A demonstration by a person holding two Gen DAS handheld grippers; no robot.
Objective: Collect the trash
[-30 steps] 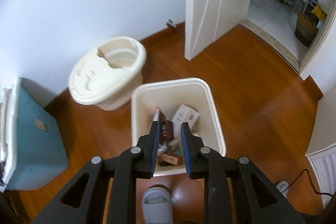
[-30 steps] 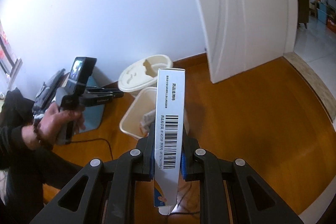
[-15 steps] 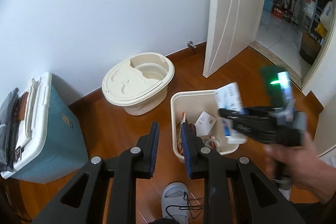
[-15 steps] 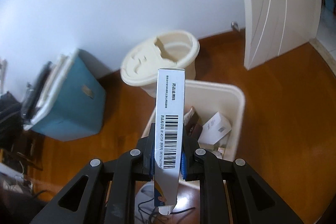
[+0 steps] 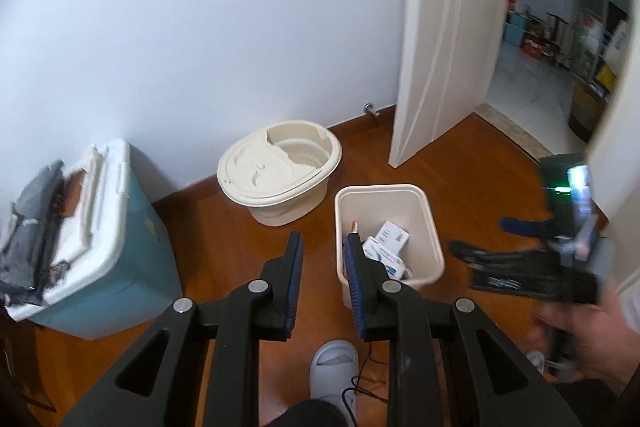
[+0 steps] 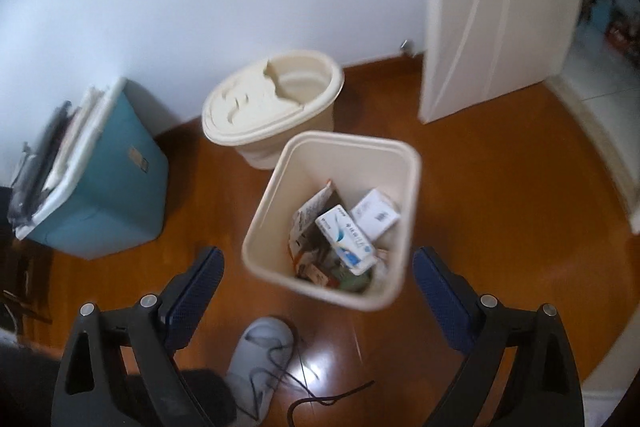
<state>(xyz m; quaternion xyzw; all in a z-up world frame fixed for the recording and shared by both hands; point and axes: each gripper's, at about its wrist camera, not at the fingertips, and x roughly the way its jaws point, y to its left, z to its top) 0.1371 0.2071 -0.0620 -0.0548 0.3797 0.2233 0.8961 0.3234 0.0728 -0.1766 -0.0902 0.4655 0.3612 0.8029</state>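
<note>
A cream trash bin [image 6: 280, 183] stands on the wooden floor, holding several boxes and wrappers. The white and blue box [image 6: 346, 237] lies on top of them, beside a smaller white box [image 6: 376, 213]. My right gripper [image 6: 318, 279] is wide open and empty, held above the bin's near edge. My left gripper [image 5: 322, 259] is open and empty, held high to the left of the bin [image 5: 432, 223]. The right gripper also shows at the right of the left wrist view [image 5: 532, 263], held in a hand.
A cream round container [image 6: 272, 103] stands behind the bin against the wall. A teal cooler box [image 6: 112, 187] stands at the left. A white door [image 6: 492, 11] stands open at the right. A grey slipper [image 6: 260, 355] and a cable lie near me.
My right gripper opened and the white and blue box dropped into the bin. My left gripper has risen and pulled back to the left of the bin.
</note>
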